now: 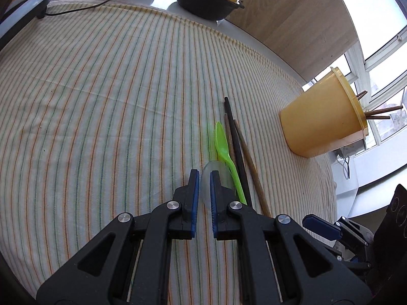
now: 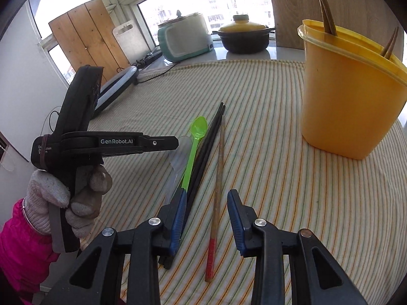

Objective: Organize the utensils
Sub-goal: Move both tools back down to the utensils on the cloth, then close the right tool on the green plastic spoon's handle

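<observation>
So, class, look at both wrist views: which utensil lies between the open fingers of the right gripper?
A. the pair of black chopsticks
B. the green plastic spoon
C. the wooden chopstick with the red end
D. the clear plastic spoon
C: in the right wrist view the right gripper is open, and the wooden chopstick with the red end lies on the cloth between its fingers.

Striped cloth-covered table, green spoon, clear spoon, black chopsticks, wooden chopstick, yellow holder

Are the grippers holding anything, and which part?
The left gripper is closed on the clear plastic spoon, pinching the edge of its bowl. The right gripper is open, holding nothing, its fingers either side of the wooden chopstick.
</observation>
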`<action>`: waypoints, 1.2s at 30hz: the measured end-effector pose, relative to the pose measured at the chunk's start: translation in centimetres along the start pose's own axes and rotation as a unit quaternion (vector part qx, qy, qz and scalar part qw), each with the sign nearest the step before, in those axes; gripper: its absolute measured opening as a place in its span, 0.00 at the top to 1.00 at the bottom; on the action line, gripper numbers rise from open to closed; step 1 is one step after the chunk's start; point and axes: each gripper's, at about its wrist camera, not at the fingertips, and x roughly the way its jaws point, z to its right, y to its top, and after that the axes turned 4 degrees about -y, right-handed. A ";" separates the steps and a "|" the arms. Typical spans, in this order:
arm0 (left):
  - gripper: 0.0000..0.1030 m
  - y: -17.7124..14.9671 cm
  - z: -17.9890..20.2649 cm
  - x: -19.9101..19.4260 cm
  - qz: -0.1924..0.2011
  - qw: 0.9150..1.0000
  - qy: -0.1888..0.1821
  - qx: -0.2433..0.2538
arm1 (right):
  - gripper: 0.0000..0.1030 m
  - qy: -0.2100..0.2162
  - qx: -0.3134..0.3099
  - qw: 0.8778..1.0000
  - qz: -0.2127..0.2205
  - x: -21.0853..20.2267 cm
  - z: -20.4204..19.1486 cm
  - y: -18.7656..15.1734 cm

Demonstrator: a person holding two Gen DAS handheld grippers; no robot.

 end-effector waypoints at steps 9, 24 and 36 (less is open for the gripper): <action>0.95 0.6 0.2 0.8 0.002 1.000 -0.003 0.001 | 0.69 0.001 0.006 1.000 -0.007 0.3 0.2 0.3; 0.98 0.1 0.9 -0.1 0.019 0.998 0.032 0.044 | 0.74 -0.001 -0.015 1.000 -0.020 2.1 -1.2 2.0; 0.98 -0.5 -1.7 -2.9 0.034 0.996 0.060 0.049 | 0.85 0.040 -0.001 0.996 -0.074 7.2 -2.7 6.3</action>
